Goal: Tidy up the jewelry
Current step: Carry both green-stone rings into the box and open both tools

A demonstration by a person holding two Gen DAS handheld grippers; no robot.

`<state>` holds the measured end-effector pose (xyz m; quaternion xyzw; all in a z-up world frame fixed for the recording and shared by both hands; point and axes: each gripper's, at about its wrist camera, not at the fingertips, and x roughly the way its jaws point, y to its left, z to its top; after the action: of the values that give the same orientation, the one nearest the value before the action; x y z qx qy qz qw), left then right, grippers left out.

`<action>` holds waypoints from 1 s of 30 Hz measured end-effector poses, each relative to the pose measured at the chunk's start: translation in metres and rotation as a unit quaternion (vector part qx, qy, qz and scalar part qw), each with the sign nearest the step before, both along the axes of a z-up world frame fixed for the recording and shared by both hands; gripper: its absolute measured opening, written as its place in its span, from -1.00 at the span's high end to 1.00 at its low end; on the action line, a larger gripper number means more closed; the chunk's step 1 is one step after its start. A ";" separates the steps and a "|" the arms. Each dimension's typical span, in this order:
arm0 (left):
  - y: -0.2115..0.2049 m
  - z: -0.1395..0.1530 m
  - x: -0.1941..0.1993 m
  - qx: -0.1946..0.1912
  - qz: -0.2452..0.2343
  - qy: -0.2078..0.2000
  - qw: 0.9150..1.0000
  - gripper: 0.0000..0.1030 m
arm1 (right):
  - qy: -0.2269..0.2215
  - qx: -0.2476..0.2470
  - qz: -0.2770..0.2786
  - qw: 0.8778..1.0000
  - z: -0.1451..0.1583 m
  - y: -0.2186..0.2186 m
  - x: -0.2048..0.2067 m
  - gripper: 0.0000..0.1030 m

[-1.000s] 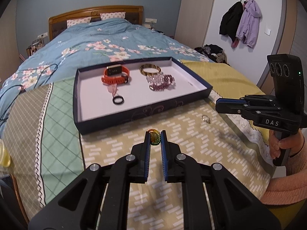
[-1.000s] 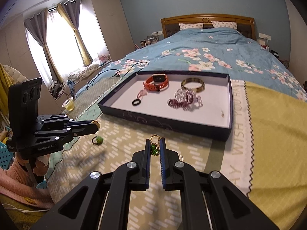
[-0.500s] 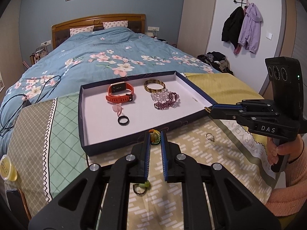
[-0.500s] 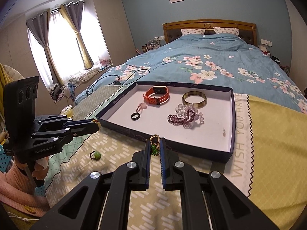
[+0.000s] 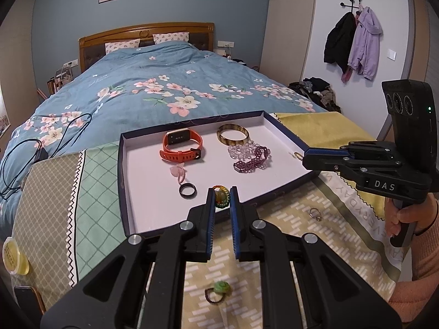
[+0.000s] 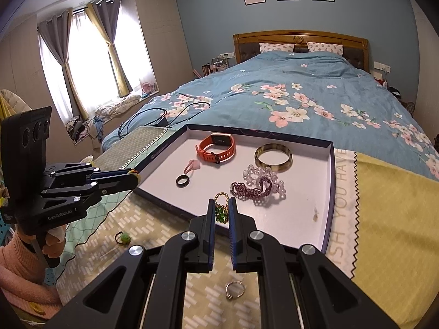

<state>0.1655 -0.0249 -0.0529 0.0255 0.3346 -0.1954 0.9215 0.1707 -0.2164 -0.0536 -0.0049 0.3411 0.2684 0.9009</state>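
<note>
A navy tray with a white floor lies on the bed cover; it also shows in the right wrist view. In it lie an orange watch, an amber bangle, bead bracelets, a pink clip and a black ring. My left gripper is shut on an amber-stone ring, held over the tray's near edge. My right gripper is shut on a green-and-gold beaded piece, held over the tray's near right part.
On the patterned cloth lie a green-stone ring and a silver ring, both outside the tray. A black cable lies on the blue floral duvet. A yellow round container sits at the left edge.
Both grippers have lifted and moved forward from the cloth to the tray, each still holding its piece. The green-stone ring has come into the left wrist view, under the gripper.
</note>
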 end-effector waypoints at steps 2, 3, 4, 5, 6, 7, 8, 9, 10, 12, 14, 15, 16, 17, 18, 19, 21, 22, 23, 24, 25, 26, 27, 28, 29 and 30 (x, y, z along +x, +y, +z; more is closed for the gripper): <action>0.000 -0.001 0.005 -0.001 0.001 0.001 1.000 0.79 | 0.001 -0.002 0.002 1.000 0.000 0.001 0.004 0.85; 0.000 -0.001 0.007 0.001 0.002 0.001 1.000 0.79 | 0.003 -0.001 0.002 1.000 0.000 0.002 0.007 0.85; 0.000 -0.002 0.009 0.001 0.003 0.001 1.000 0.79 | 0.005 0.001 0.004 1.000 -0.001 0.002 0.010 0.85; 0.000 -0.002 0.011 0.000 0.003 0.002 1.000 0.79 | 0.007 0.002 0.005 1.000 -0.001 0.002 0.011 0.85; 0.000 -0.002 0.012 0.001 0.004 0.002 1.000 0.79 | 0.007 0.002 0.005 1.000 -0.001 0.003 0.012 0.85; 0.000 -0.002 0.014 0.001 0.005 0.002 1.000 0.79 | 0.008 0.001 0.006 1.000 -0.001 0.004 0.014 0.85; -0.001 -0.003 0.016 0.002 0.005 0.003 1.000 0.79 | 0.008 0.000 0.006 1.000 -0.001 0.004 0.015 0.85; -0.001 -0.004 0.018 0.001 0.006 0.005 1.000 0.79 | 0.010 0.000 0.008 1.000 -0.002 0.005 0.017 0.85; -0.001 -0.005 0.020 0.001 0.006 0.006 1.000 0.79 | 0.011 -0.002 0.008 1.000 -0.002 0.006 0.019 0.85; -0.001 -0.006 0.024 0.001 0.007 0.009 1.000 0.79 | 0.013 -0.005 0.009 1.000 -0.004 0.007 0.023 0.85; -0.002 -0.007 0.026 0.003 0.009 0.010 1.000 0.79 | 0.015 -0.008 0.009 1.000 -0.005 0.009 0.026 0.85; -0.003 -0.008 0.028 0.004 0.009 0.010 1.000 0.79 | 0.015 -0.011 0.009 1.000 -0.006 0.010 0.027 0.85; -0.003 -0.009 0.030 0.005 0.009 0.011 1.000 0.79 | 0.016 -0.012 0.010 1.000 -0.007 0.011 0.029 0.85; -0.004 -0.009 0.031 0.006 0.009 0.011 1.000 0.79 | 0.017 -0.012 0.010 1.000 -0.007 0.011 0.030 0.85; -0.004 -0.010 0.032 0.007 0.010 0.011 1.000 0.79 | 0.018 -0.014 0.011 1.000 -0.008 0.012 0.032 0.85; -0.005 -0.011 0.033 0.009 0.010 0.012 1.000 0.79 | 0.019 -0.016 0.011 1.000 -0.009 0.013 0.033 0.85; -0.006 -0.012 0.036 0.011 0.011 0.014 1.000 0.79 | 0.022 -0.018 0.011 1.000 -0.011 0.014 0.037 0.85; -0.006 -0.013 0.038 0.011 0.011 0.016 1.000 0.79 | 0.023 -0.020 0.011 0.999 -0.013 0.014 0.038 0.85; -0.007 -0.015 0.040 0.011 0.012 0.018 1.000 0.79 | 0.024 -0.020 0.011 0.999 -0.014 0.015 0.039 0.85; -0.007 -0.016 0.041 0.012 0.012 0.020 1.000 0.79 | 0.026 -0.022 0.011 0.999 -0.015 0.015 0.040 0.85; -0.007 -0.017 0.043 0.011 0.013 0.022 1.000 0.79 | 0.027 -0.023 0.011 0.999 -0.017 0.016 0.042 0.85; -0.007 -0.017 0.044 0.011 0.013 0.024 1.000 0.79 | 0.029 -0.024 0.010 0.999 -0.018 0.016 0.044 0.85; -0.007 -0.019 0.045 0.011 0.015 0.026 0.999 0.79 | 0.030 -0.026 0.010 0.999 -0.019 0.017 0.045 0.85; -0.006 -0.020 0.047 0.012 0.016 0.027 0.999 0.79 | 0.031 -0.027 0.010 0.999 -0.020 0.017 0.046 0.85; -0.006 -0.021 0.048 0.011 0.017 0.030 0.999 0.79 | 0.032 -0.028 0.009 0.999 -0.021 0.017 0.047 0.85; -0.006 -0.022 0.050 0.011 0.017 0.032 0.999 0.79 | 0.034 -0.028 0.008 0.999 -0.022 0.017 0.048 0.85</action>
<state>0.2151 -0.0311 -0.0744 0.0236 0.3659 -0.1770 0.9134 0.2188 -0.1996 -0.0758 -0.0242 0.3786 0.2663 0.8861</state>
